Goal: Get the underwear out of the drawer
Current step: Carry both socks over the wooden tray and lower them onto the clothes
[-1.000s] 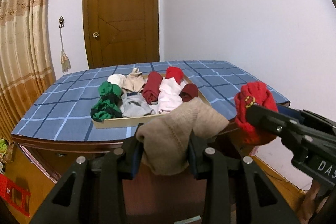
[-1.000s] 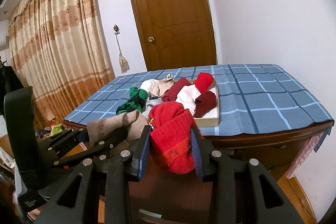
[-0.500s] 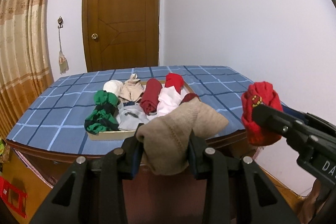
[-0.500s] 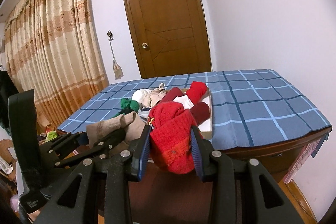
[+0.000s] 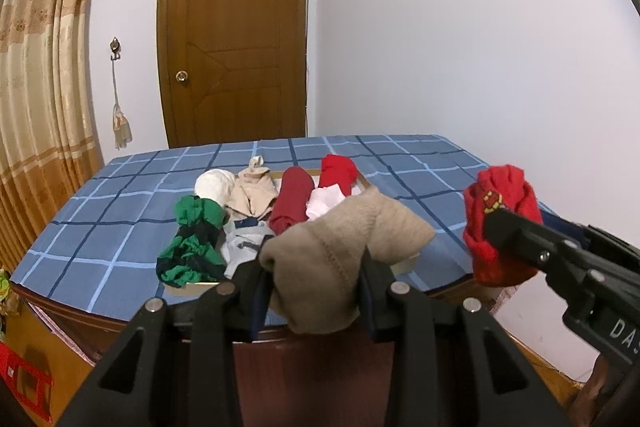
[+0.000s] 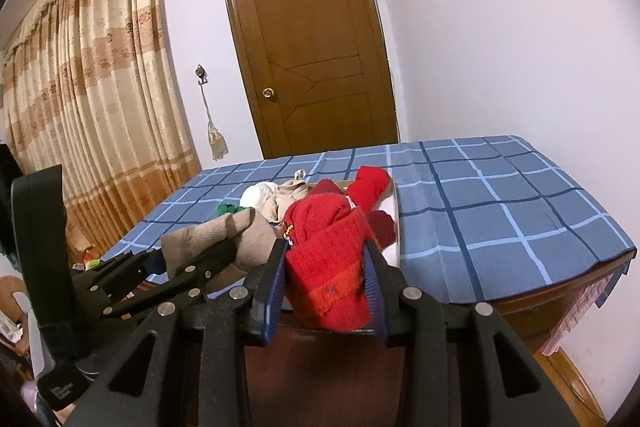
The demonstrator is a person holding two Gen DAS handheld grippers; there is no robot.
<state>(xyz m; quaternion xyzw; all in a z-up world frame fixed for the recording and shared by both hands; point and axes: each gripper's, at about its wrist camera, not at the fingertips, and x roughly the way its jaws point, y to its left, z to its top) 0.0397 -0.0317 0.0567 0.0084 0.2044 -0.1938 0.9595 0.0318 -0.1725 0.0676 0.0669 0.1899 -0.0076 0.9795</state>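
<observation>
Underwear lay rolled in a shallow wooden drawer (image 5: 408,261) on the blue-checked bench (image 5: 100,227): green (image 5: 192,247), white, beige and dark red pieces. The left gripper (image 5: 316,291) had its jaws clamped narrowly on a tan roll (image 5: 332,251), held clear of the drawer. The right gripper (image 6: 326,287) likewise gripped a red roll (image 6: 328,251).

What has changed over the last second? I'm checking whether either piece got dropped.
Both grippers have drawn back from the drawer tray, which looks farther off. The left gripper stays clamped on the beige piece, the right gripper on the red piece. The clothes in the tray are unmoved.
</observation>
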